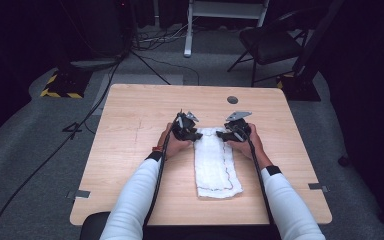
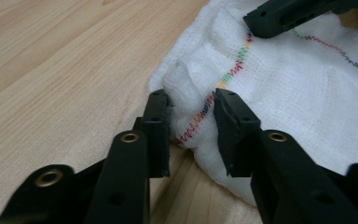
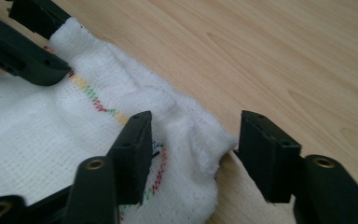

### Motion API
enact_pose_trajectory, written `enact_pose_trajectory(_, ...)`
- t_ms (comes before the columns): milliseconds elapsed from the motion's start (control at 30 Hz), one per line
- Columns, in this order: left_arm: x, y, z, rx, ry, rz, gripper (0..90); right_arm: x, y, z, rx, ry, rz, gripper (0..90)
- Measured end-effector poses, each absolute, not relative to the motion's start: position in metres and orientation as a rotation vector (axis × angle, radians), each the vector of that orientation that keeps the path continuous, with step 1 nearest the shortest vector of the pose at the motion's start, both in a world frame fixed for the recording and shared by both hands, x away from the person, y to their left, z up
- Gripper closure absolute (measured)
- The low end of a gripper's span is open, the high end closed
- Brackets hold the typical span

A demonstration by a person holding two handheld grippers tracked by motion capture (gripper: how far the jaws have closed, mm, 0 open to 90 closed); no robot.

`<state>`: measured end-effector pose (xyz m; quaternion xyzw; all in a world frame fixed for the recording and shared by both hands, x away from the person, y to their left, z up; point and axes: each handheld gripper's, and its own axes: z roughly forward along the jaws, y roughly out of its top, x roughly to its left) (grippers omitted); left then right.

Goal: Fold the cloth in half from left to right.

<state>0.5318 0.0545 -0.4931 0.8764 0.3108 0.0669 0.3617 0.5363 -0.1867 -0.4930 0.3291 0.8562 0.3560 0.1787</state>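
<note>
Fingers [image 2: 161, 126] of left gripper [image 2: 191, 123] pinching far cloth [image 1: 214, 162] corner at frame centre; right gripper [image 3: 193, 154] fingers [image 3: 135, 149] spread around other corner, probably for folding on surface [image 1: 130, 115].

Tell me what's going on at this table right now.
A person is working a folded white cloth on a wooden table with a hand-held gripper in each hand. Both grippers are at the cloth's far end. The left gripper pinches a bunched corner with multicoloured stitching. The right gripper straddles the other far corner with its jaws open, one jaw clear of the fabric.
</note>
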Motion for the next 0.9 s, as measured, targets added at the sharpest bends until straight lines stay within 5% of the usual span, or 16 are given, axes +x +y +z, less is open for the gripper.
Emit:
enact_pose_trajectory(367,0.5298,0.0552,-0.492,2.274,0.774,0.177,77.0,0.5394,-0.1929,-0.4943,0.992,2.487,1.028,37.5)
enact_pose_trajectory(467,0.5296,0.0547,-0.4917,2.282,0.761,0.19,77.6,0.5416,-0.1931,-0.4948,0.977,2.514,1.058,42.8)
enact_pose_trajectory(733,0.5303,0.056,-0.4922,2.278,0.758,0.186,78.5,0.5412,-0.1907,-0.4942,0.954,2.557,1.122,74.9)
enact_pose_trajectory(900,0.5335,0.0535,-0.4883,2.291,0.763,0.261,79.7,0.539,-0.1856,-0.4896,0.898,2.551,1.07,81.8)
